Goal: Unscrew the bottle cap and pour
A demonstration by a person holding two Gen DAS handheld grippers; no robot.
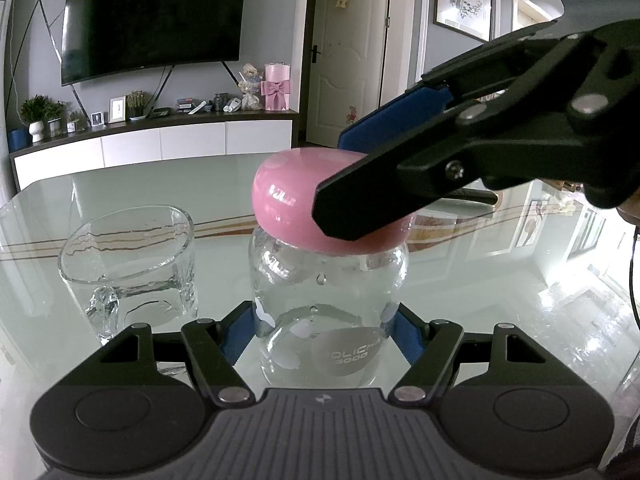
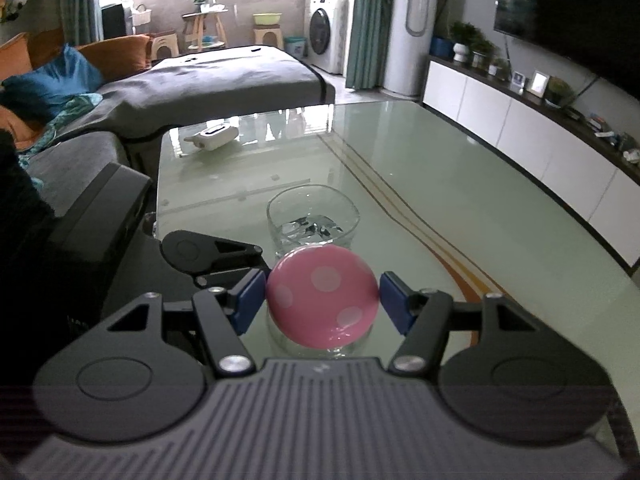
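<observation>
A clear glass bottle point(image 1: 326, 312) with a pink dotted cap point(image 1: 288, 208) stands upright on the glass table. My left gripper point(image 1: 326, 334) is shut on the bottle's body, its blue pads against both sides. My right gripper point(image 2: 322, 300) comes in from the right at cap height and is shut on the pink cap point(image 2: 322, 300), blue pads touching both sides; it also shows in the left wrist view point(image 1: 352, 176). An empty clear drinking glass point(image 1: 132, 264) stands to the left of the bottle, and just beyond the cap in the right wrist view point(image 2: 312, 220).
The glass-topped table point(image 2: 440, 184) stretches ahead. A white box-like object point(image 2: 214, 136) lies at its far end. A grey sofa point(image 2: 200, 84) lies beyond it, and a white TV cabinet point(image 1: 160, 144) runs along the wall.
</observation>
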